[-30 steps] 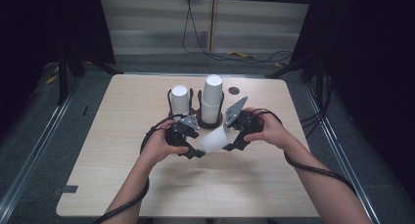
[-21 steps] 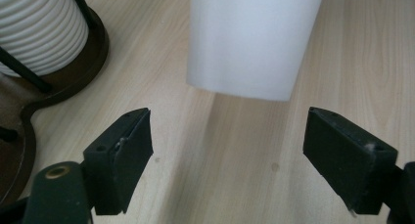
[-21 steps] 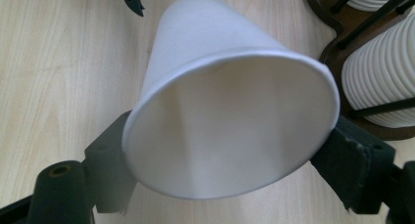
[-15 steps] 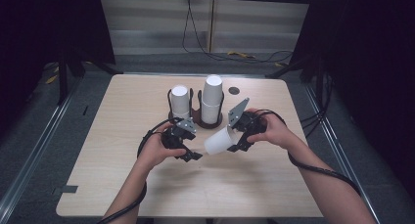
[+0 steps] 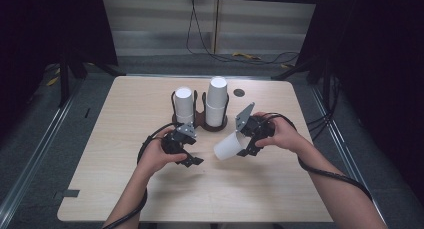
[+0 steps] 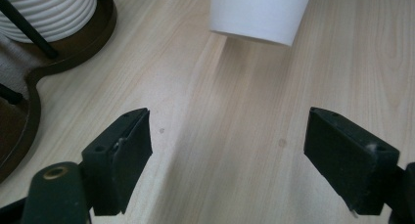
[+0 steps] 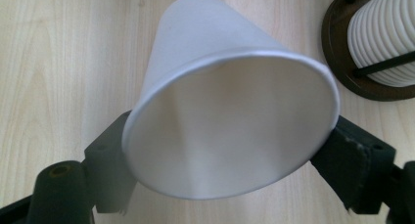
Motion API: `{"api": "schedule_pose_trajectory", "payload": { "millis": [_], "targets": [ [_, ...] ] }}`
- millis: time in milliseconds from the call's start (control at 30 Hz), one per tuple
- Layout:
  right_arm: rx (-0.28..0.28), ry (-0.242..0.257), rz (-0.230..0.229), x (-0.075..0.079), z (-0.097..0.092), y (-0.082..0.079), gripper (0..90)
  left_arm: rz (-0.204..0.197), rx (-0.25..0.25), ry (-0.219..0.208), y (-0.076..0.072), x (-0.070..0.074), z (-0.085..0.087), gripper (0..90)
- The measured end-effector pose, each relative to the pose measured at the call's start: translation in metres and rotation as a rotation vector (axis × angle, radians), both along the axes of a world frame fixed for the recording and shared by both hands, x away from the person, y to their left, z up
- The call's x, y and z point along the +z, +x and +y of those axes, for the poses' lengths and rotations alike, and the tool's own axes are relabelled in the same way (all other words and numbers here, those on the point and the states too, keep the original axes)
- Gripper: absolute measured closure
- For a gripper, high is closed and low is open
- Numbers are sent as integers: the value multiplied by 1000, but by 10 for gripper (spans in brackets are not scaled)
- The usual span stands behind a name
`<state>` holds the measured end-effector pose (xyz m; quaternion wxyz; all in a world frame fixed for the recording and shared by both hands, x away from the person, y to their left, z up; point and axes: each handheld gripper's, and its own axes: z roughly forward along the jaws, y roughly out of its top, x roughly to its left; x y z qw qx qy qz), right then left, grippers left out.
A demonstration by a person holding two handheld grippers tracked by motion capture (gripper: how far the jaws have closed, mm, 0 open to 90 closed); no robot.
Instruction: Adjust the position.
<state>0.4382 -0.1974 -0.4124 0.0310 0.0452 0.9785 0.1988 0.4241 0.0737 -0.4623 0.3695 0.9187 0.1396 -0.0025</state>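
A white paper cup (image 5: 226,146) lies on its side in my right gripper (image 5: 241,146), just above the wooden table (image 5: 125,104). In the right gripper view the cup (image 7: 230,121) has its open mouth toward the camera, and the two jaws press its rim from either side. My left gripper (image 5: 192,160) sits a short way to the cup's left, open and empty. In the left gripper view its jaws (image 6: 227,136) stand wide apart over bare wood, with the cup's closed base (image 6: 259,13) ahead of them.
A dark brown two-ring cup holder (image 5: 202,120) stands behind the grippers, with a short stack of white cups (image 5: 184,102) and a taller one (image 5: 216,100). A small black disc (image 5: 239,92) lies near the far edge. Cables trail from both grippers.
The left gripper has drawn back left and toward the person, away from the cup. The right gripper has kept hold of the cup and shifted slightly right.
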Motion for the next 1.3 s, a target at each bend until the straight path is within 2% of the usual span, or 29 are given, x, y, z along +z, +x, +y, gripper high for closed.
{"api": "schedule_pose_trajectory", "payload": {
  "millis": [100, 367, 633, 833, 1200, 1300],
  "targets": [
    [4, -31, -7, 1, 1, 0, 180, -4, -2, 4, 1, -2, 1, 178],
    [12, -71, -5, 1, 3, 0, 180, 10, 8, -3, 0, -5, 4, 178],
    [33, -119, -19, 0, 3, 1, 179, 2, 10, -4, 0, -5, 7, 178],
    [32, -144, -20, 1, 1, -1, 178, 5, 20, -8, -1, -6, 7, 177],
    [39, -178, -20, 1, -3, -2, 176, 4, -1, -5, 0, -7, 7, 177],
    [37, -192, -19, 0, -1, -2, 176, 8, 15, -14, -1, -9, 7, 177]
  ]
}}
